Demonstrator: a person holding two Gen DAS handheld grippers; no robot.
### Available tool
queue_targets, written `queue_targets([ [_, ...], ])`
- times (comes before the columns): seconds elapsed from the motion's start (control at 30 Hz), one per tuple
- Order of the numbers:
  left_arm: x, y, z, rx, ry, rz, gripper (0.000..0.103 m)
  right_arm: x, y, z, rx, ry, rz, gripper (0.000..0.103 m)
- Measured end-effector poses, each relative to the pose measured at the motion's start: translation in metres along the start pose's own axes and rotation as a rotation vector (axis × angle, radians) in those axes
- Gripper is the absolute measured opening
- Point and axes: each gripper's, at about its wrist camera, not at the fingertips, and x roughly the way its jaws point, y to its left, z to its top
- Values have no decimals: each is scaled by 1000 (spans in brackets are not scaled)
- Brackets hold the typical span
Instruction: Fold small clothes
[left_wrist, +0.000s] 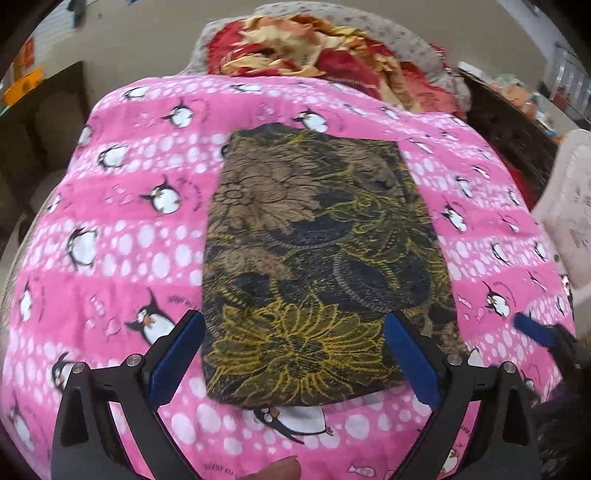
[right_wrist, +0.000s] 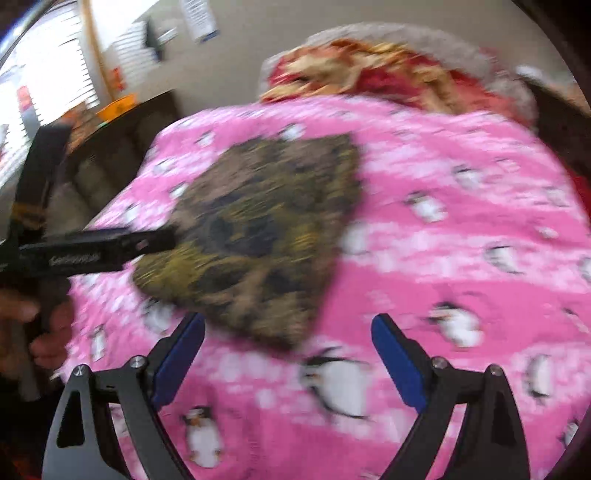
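Note:
A brown and black garment with yellow flower outlines (left_wrist: 317, 258) lies folded flat as a tall rectangle on the pink penguin blanket (left_wrist: 122, 236). My left gripper (left_wrist: 293, 332) is open and empty, its blue pads either side of the garment's near end, just above it. In the blurred right wrist view the garment (right_wrist: 258, 229) lies ahead and to the left. My right gripper (right_wrist: 288, 336) is open and empty, near the garment's near corner. The left gripper's body (right_wrist: 96, 249) shows at the left, over the garment's left edge. The right gripper's blue pad (left_wrist: 532, 326) shows at the right.
A heap of red and yellow floral cloth (left_wrist: 314, 55) on a grey cover lies at the far end of the blanket. A white plastic basket (left_wrist: 569, 206) stands to the right. Dark furniture (left_wrist: 48, 122) stands to the left, beyond the blanket's edge.

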Motion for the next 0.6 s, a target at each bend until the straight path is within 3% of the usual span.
queue_targets([
  [0.2, -2, -5, -6, 13, 10, 18, 82, -16, -12, 3, 83, -80, -88, 95],
  [0.6, 3, -5, -11, 12, 28, 27, 82, -10, -8, 1, 78, -73, -106, 95],
])
